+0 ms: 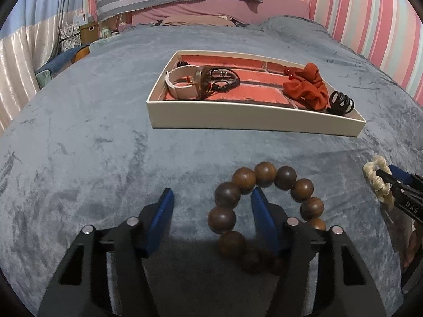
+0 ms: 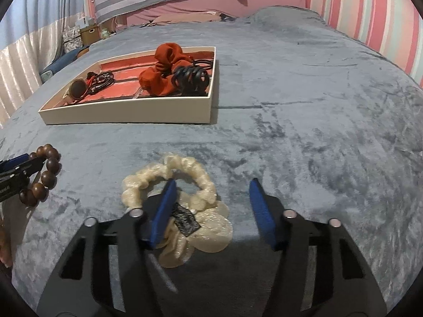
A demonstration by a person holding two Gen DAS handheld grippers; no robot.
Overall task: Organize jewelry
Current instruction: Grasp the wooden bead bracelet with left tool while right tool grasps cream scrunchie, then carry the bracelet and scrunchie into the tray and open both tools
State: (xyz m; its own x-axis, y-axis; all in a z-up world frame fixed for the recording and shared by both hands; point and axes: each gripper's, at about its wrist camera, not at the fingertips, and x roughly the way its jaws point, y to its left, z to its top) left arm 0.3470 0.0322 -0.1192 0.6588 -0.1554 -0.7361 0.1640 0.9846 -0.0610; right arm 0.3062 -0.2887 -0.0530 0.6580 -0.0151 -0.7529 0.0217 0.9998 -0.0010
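On the blue bedspread [image 1: 92,158], the left gripper [image 1: 211,206] stands part open, its right finger inside the bead bracelet [image 1: 264,174]. The right gripper [image 2: 211,198], likewise part open, has its left finger through the cream scrunchie [image 2: 185,185]; neither seems clamped. The tray [image 1: 238,121] lies beyond.
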